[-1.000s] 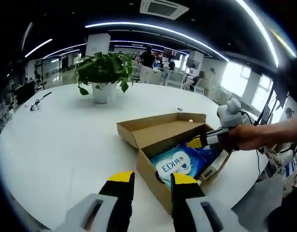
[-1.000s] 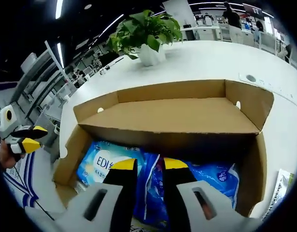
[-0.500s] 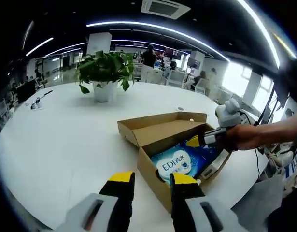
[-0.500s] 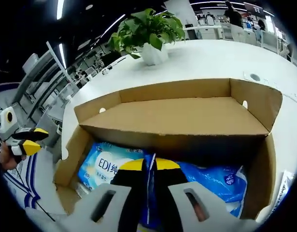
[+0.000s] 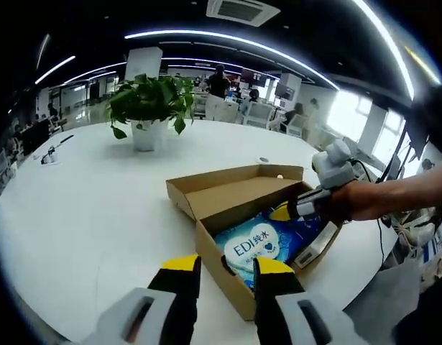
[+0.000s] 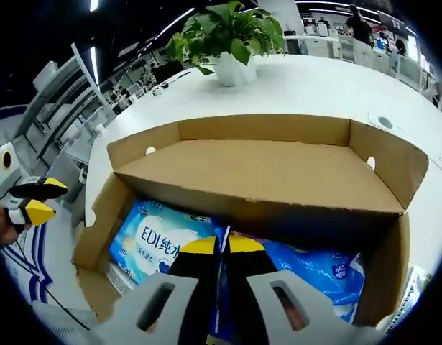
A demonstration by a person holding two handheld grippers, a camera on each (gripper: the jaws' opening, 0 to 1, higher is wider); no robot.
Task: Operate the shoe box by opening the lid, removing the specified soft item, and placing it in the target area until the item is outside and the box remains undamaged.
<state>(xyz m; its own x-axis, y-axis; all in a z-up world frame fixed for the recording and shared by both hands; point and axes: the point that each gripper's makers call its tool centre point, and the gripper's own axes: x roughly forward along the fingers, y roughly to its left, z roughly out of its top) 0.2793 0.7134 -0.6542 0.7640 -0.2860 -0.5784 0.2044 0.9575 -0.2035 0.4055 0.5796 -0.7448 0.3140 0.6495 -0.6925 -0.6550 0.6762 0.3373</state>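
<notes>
The brown cardboard shoe box (image 5: 213, 248) lies open on the white table, its lid (image 6: 256, 169) folded back flat. Inside is a soft blue pack (image 5: 253, 244) printed "EDI". My right gripper (image 6: 222, 246) is down in the box, jaws shut on a fold of the blue pack (image 6: 163, 241). In the left gripper view that right gripper (image 5: 282, 213) reaches into the box from the right, held by a hand (image 5: 364, 198). My left gripper (image 5: 226, 264) hovers open before the box's near corner, holding nothing. It also appears as the left gripper (image 6: 41, 200) left of the box.
A potted plant (image 5: 145, 108) stands at the far side of the round white table (image 5: 84, 208). A white item (image 5: 314, 246) lies in the box beside the pack. A cable hole (image 5: 262, 159) sits behind the lid. People sit at desks far behind.
My right jaws went from apart over the blue pack to shut on a fold of it, and stay shut. The left gripper stays open; its view shifted slightly.
</notes>
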